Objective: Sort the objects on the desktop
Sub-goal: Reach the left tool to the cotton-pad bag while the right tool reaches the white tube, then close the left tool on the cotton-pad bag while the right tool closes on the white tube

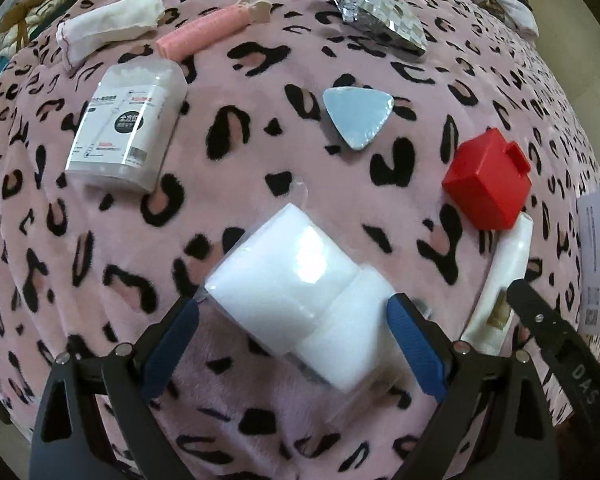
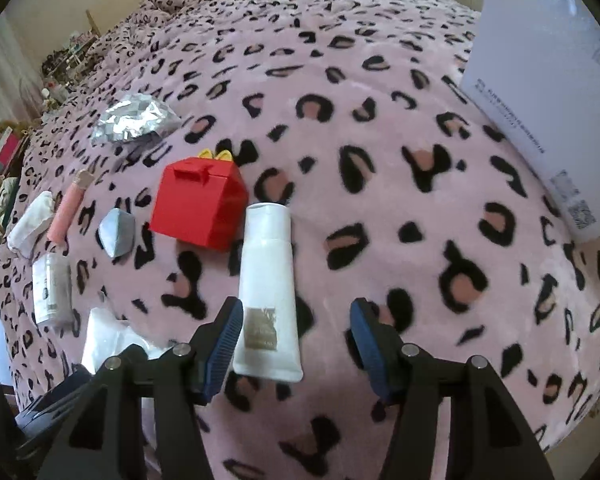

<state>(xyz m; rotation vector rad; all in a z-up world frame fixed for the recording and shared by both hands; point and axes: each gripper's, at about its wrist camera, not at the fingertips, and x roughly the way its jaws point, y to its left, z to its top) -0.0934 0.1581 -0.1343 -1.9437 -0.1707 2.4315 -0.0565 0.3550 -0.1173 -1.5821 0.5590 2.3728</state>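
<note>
Left tongs (image 1: 294, 312) open, straddling white wrapped pack (image 1: 300, 292); right tongs (image 2: 296, 336) open around white tube (image 2: 269, 292), on bed.

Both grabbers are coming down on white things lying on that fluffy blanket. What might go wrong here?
The white packet is wrapped in slick clear film and lies skewed between the left gripper jaws, so it may slip. The white tube sits beside one jaw of the right gripper, off-centre, and touches the red box, which could get nudged.
</note>
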